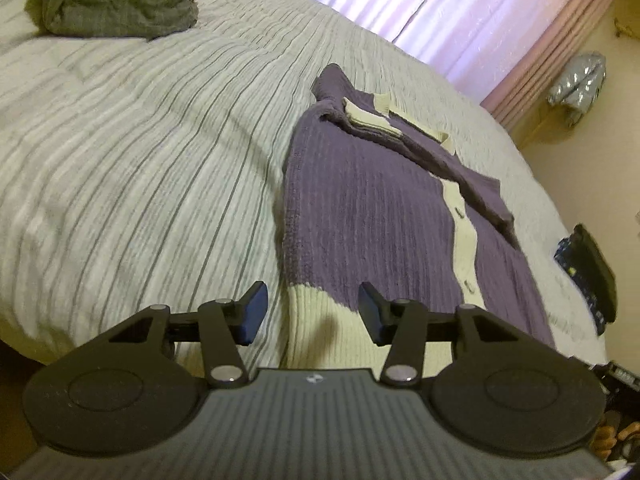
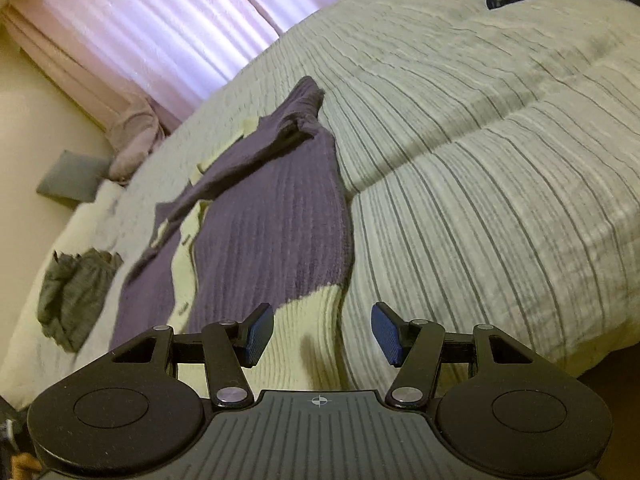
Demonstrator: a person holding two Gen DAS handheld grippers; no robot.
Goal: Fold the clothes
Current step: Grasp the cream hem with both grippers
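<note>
A purple knit cardigan (image 1: pixel 360 216) with a cream hem and cream button band lies flat on the striped bedspread (image 1: pixel 140 160), its sleeves folded across its front. My left gripper (image 1: pixel 312 312) hovers open over the cream hem's left corner, nothing between its blue pads. In the right wrist view the same cardigan (image 2: pixel 272 232) runs away from me, and my right gripper (image 2: pixel 322 334) is open above the hem's right corner, where the cream band (image 2: pixel 308 320) meets the bedspread (image 2: pixel 480 160). Neither gripper's pads touch the fabric.
A crumpled grey garment (image 1: pixel 116 0) lies at the far left of the bed, also seen as the grey heap (image 2: pixel 72 292). A dark folded item (image 1: pixel 588 276) rests near the bed's right edge. Pink curtains (image 1: pixel 440 12) hang behind the bed. A grey cushion (image 2: pixel 72 180) sits by the wall.
</note>
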